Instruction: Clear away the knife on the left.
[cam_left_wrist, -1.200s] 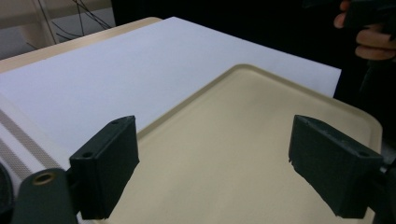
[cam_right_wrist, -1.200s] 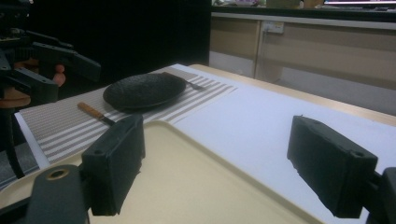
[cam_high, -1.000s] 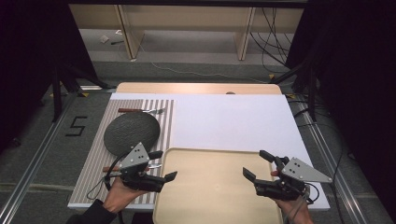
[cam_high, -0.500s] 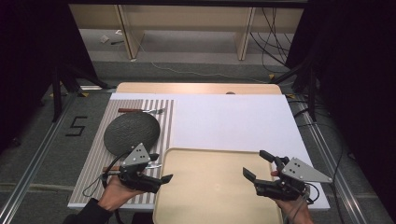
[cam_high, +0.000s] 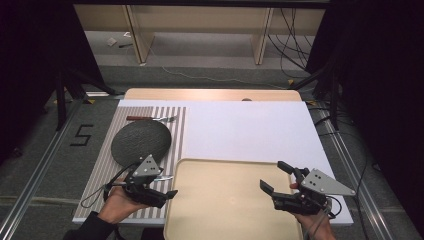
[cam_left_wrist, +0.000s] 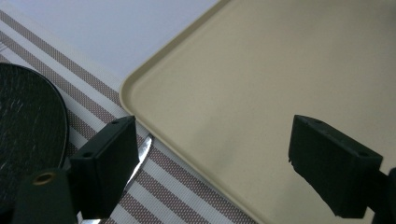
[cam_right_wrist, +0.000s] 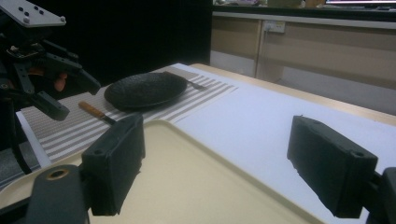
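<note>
**High view.** Against the frames from a second ago, the left gripper (cam_high: 166, 194) has drawn back off the near-left corner of the shallow beige plastic tray (cam_high: 225, 163). It now hangs over the brown-and-white striped woven mat (cam_high: 97, 175), jaws pointing toward the tray. The right gripper (cam_high: 276, 178) has not moved and sits over the tray's right edge.
- Judgement: the left hand is lining up on the wooden-handled table knife (cam_high: 168, 177), whose silvery blade tip shows just beside that gripper, between plate and tray.
- No grasp has begun.
- The dark, rough-textured round plate (cam_high: 141, 142) lies farther up the mat, with a fork (cam_high: 165, 119) beyond it.
- A smooth matte white sheet (cam_high: 250, 130) covers the rest of the table.

**Left gripper view.**
- Jaws stand wide apart with nothing between them.
- The bright metal blade (cam_left_wrist: 141, 155) lies flat on the mat, partly behind the left jaw and close to the tray's rounded raised rim (cam_left_wrist: 135, 79).
- The plate edge (cam_left_wrist: 28, 126) looks pebbled and matte.

**Right gripper view.**
- Jaws are spread wide and empty, low over the tray (cam_right_wrist: 187, 135).
- The knife's brown handle (cam_right_wrist: 92, 110) lies near the plate (cam_right_wrist: 144, 88), which is low and slightly domed.
</note>
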